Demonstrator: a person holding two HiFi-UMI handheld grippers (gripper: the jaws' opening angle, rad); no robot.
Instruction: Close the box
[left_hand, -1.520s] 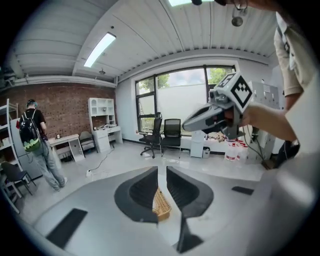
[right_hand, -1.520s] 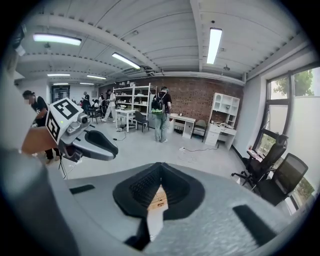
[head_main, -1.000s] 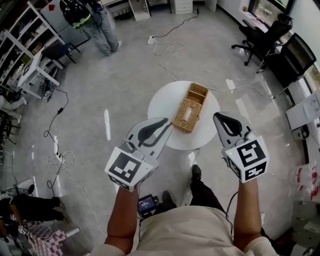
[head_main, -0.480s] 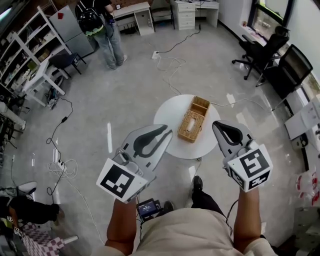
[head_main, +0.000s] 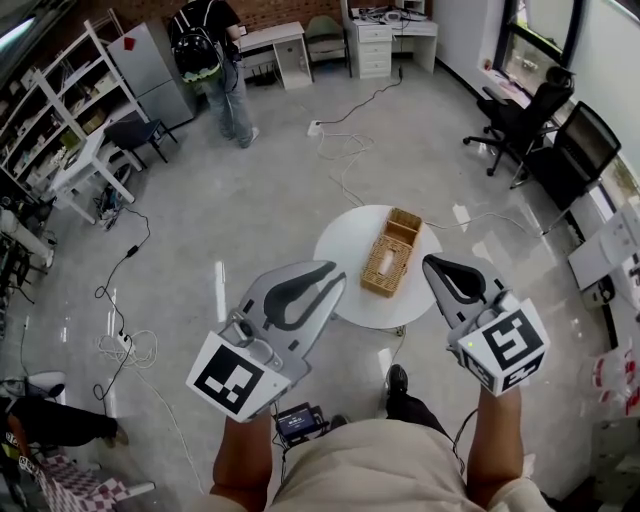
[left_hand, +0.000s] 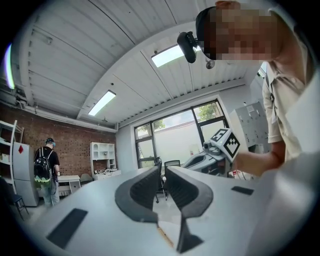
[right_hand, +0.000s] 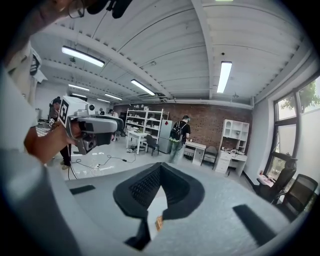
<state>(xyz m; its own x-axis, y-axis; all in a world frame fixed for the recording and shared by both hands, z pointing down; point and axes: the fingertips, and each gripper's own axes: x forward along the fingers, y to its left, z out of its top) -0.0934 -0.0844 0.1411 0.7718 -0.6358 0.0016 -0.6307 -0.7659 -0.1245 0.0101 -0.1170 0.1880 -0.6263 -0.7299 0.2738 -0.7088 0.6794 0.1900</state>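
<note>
Broadly, across nearly the whole head view, glossy grey floor (head_main: 250, 200). Along the upper left edge, white shelving (head_main: 60, 90); at the upper right, black office chairs (head_main: 520, 120). Just right of centre, a round white table (head_main: 340, 250), partly covered at its lower edge by both grippers. At the top of the frame, left of centre, a standing person (head_main: 215, 50) with a backpack, well apart from the table. Lower left of centre, the left gripper (head_main: 332, 270), raised and tilted toward the table, well short of the box; in the left gripper view (left_hand: 161, 172), pads parted by only a narrow slit, with nothing between them. Lower right of centre, the right gripper (head_main: 432, 264), held level with the left; in the right gripper view (right_hand: 160, 166), tips pressed together, gripping nothing. On the table, between the two sets of jaws and above them in the frame, the wicker box (head_main: 392, 252), lying on a diagonal, with an oval slot in its top and its upper end apparently open. Thin cables (head_main: 340, 150) trailing over the floor above the table.
</note>
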